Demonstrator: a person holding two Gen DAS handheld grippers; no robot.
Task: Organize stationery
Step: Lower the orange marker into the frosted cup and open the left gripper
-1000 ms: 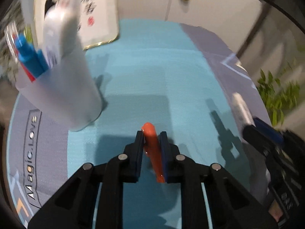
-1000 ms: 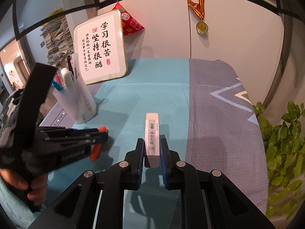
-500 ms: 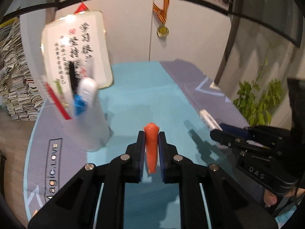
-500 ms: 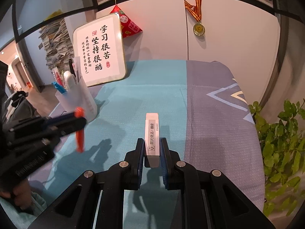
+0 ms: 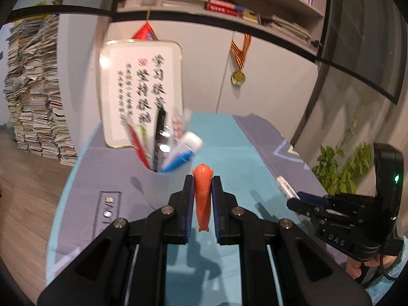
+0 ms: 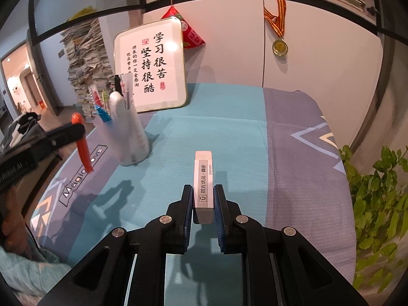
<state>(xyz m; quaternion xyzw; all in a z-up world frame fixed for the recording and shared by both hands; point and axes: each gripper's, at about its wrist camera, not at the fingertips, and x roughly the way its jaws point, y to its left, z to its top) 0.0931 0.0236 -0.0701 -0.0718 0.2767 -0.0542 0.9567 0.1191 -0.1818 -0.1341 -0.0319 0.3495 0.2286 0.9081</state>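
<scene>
My left gripper (image 5: 202, 181) is shut on an orange pen (image 5: 202, 193) and holds it upright in the air, just before the frosted pen cup (image 5: 163, 183). The cup holds several pens and a white glue stick (image 5: 187, 144). In the right wrist view the cup (image 6: 127, 135) stands at the left of the mat, with the left gripper (image 6: 74, 131) and its orange pen (image 6: 83, 148) raised beside it. My right gripper (image 6: 203, 193) is shut on a white eraser (image 6: 203, 178) above the middle of the mat. The eraser also shows in the left wrist view (image 5: 285, 186).
A framed calligraphy board (image 6: 153, 66) leans on the wall behind the cup. A blue and grey mat (image 6: 229, 132) covers the table. A green plant (image 6: 377, 191) stands off the right edge. Stacks of paper (image 5: 33, 97) rise at the far left.
My left gripper has lifted the orange pen off the mat and tilted up level, close to the cup. My right gripper has kept hold of the eraser and risen slightly.
</scene>
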